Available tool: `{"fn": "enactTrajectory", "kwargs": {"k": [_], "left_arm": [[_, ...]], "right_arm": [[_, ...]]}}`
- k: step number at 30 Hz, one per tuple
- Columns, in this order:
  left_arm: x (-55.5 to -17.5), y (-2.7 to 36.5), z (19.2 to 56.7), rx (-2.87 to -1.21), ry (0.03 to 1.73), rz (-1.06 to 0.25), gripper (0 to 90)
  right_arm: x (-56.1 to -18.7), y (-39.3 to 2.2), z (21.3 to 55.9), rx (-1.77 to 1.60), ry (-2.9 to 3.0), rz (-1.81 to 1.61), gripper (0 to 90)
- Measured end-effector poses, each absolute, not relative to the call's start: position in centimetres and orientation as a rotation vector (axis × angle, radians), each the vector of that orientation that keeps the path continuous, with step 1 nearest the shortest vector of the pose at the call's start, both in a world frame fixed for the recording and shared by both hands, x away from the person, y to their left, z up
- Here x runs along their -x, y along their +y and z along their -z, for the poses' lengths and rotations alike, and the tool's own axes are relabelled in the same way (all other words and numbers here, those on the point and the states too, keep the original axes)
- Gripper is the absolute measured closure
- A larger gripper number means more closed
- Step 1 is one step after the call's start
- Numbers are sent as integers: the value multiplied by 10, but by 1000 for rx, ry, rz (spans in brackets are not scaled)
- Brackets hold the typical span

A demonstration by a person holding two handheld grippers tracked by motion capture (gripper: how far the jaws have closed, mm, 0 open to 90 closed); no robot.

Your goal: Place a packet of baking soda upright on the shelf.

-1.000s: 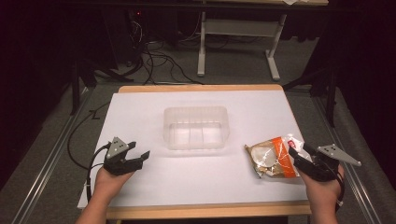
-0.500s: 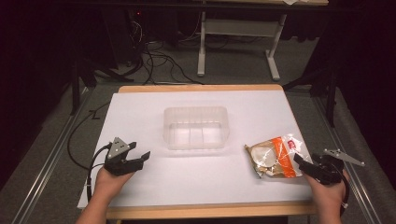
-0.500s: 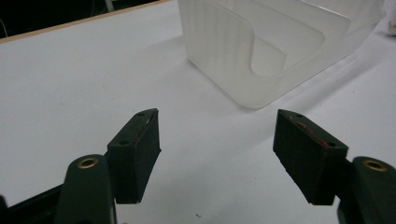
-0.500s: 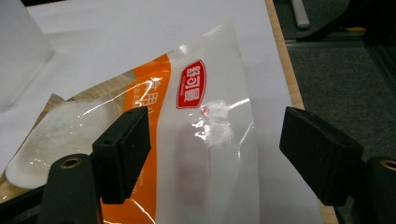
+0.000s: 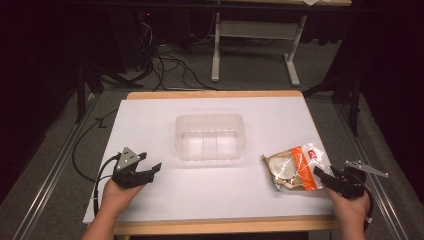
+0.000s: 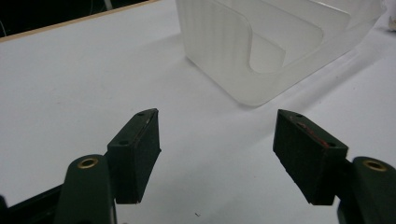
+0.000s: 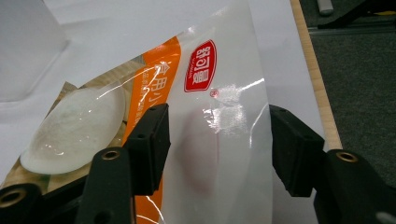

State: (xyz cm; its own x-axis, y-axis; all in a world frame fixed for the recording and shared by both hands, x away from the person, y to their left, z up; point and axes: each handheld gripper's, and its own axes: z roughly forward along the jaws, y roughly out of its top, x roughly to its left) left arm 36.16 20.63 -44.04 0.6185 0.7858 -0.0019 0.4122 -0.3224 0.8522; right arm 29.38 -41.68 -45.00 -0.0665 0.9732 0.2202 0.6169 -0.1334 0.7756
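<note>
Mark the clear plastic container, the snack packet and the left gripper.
clear plastic container (image 5: 210, 121), high view, far rim.
snack packet (image 7: 201, 65), right gripper view, red logo.
left gripper (image 6: 217, 144), left gripper view, midway between its open fingertips.

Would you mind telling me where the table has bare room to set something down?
Bare: the strip behind the clear container, the near middle between the left gripper and the snack bag. Crowded: the near right corner, where the right gripper straddles the bag.

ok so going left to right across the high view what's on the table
left gripper → clear plastic container → orange and clear snack packet → right gripper, at the packet's right end with its jaws open on either side of it.
</note>
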Motion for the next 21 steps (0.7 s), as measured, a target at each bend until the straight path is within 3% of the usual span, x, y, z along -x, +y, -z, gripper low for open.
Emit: {"fn": "enactTrajectory", "kwargs": {"k": [21], "left_arm": [[-362,206,440,-1961,945,-529,321]], "right_arm": [[-282,-403,427,-1615,1654,-1180,612]]}}
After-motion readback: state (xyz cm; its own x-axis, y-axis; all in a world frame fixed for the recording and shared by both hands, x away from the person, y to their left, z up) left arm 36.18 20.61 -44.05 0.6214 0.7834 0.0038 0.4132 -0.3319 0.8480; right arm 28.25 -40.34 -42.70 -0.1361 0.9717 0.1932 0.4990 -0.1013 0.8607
